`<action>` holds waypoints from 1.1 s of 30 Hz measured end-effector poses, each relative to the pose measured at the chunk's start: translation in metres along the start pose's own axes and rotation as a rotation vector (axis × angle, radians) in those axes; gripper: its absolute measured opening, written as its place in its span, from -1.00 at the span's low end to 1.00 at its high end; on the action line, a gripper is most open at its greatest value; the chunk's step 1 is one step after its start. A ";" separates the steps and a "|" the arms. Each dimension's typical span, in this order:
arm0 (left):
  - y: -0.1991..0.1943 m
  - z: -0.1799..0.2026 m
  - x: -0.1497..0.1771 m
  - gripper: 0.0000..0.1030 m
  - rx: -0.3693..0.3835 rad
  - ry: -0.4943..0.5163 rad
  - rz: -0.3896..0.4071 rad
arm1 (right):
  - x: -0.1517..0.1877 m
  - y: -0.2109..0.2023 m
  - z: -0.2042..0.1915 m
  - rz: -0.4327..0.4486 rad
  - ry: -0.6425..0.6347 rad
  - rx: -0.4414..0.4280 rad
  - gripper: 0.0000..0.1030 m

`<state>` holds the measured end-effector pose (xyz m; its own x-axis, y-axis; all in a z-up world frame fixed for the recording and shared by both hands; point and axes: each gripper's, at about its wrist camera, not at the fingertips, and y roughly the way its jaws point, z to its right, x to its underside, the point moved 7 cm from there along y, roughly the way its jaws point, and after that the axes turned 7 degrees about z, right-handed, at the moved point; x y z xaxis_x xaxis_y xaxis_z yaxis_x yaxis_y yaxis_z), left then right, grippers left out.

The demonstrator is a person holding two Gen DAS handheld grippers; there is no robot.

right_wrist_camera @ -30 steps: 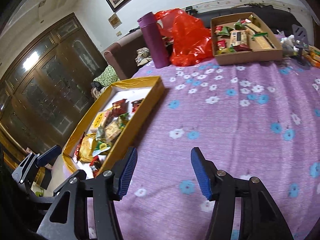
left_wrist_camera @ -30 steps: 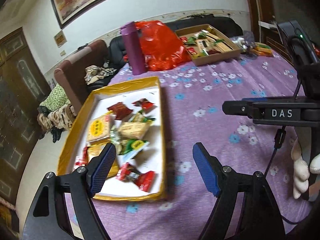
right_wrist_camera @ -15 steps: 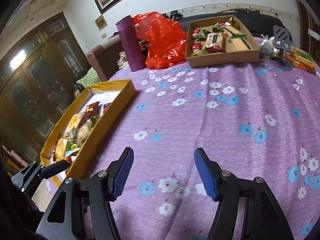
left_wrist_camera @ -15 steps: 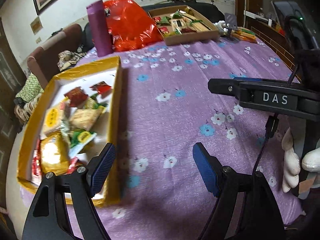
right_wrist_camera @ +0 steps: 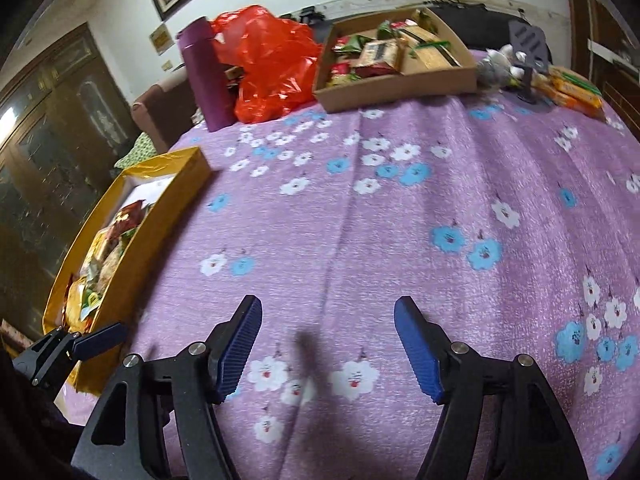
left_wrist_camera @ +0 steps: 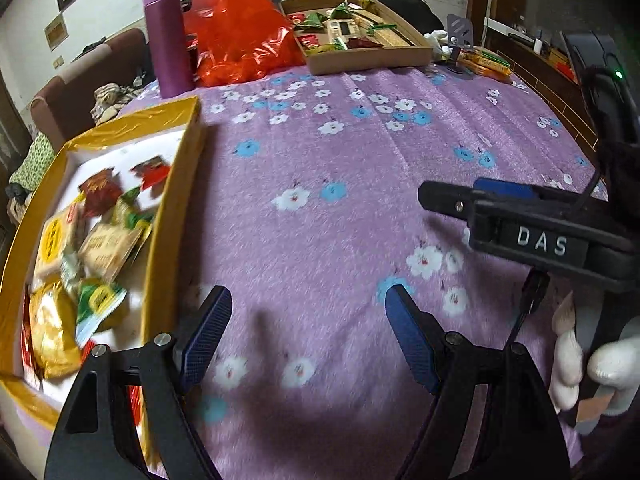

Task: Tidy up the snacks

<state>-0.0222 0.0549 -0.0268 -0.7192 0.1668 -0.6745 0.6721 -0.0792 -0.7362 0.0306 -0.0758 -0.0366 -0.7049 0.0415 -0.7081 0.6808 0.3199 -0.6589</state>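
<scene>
1. We take the gold box (left_wrist_camera: 176, 184) as our landmark; it sits on the left part of the tabletop, which is covered by a purple flowered cloth (left_wrist_camera: 340, 184).
2. Inside the gold box lie the snack packets (left_wrist_camera: 104, 248): yellow, green, red and tan wrappers heaped loosely together.
3. Our left tongs (left_wrist_camera: 308, 332) hang over bare cloth just right of the gold box, jaws wide, nothing between them.
4. Our right tongs (right_wrist_camera: 328, 344) hover over the cloth farther right of the gold box; their jaws have just been opening and stand wide, with nothing between them.
5. In the left view the right tongs show from the side, gripped by a hand in a white glove (left_wrist_camera: 592, 364).
6. Beyond the gold box's far end stands a purple bottle (left_wrist_camera: 168, 36), upright, with a red plastic bag (left_wrist_camera: 240, 32) touching its right side.
7. Farther right of the bag, well apart from the gold box, sits a brown cardboard box (left_wrist_camera: 368, 56) holding more snacks.
8. Right of that cardboard box lie a few orange packets (right_wrist_camera: 576, 88) at the cloth's far edge.
</scene>
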 end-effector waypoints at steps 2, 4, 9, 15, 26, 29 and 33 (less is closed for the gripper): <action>0.005 0.003 -0.004 0.54 -0.002 0.009 0.003 | 0.000 0.003 0.005 -0.008 0.013 0.016 0.40; 0.013 0.004 -0.007 0.54 -0.011 0.013 -0.004 | 0.002 0.005 0.008 -0.018 0.020 0.026 0.41; 0.029 0.002 -0.009 0.54 -0.022 -0.005 -0.043 | 0.002 0.005 0.008 -0.011 0.009 0.038 0.48; 0.036 -0.001 -0.010 0.63 -0.006 -0.040 -0.051 | 0.002 0.005 0.007 -0.009 0.001 0.045 0.50; 0.046 0.009 -0.012 1.00 0.037 -0.044 -0.049 | 0.002 0.007 0.005 -0.008 -0.010 0.047 0.56; 0.045 0.008 -0.011 0.98 0.048 -0.046 -0.077 | 0.002 0.007 0.006 -0.009 -0.017 0.051 0.57; 0.009 -0.008 -0.014 0.83 0.079 -0.108 -0.047 | 0.002 0.004 0.008 0.000 0.008 0.030 0.64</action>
<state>-0.0041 0.0594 -0.0236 -0.7674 0.0656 -0.6378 0.6241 -0.1516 -0.7665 0.0340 -0.0821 -0.0426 -0.7061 0.0493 -0.7064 0.6866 0.2913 -0.6661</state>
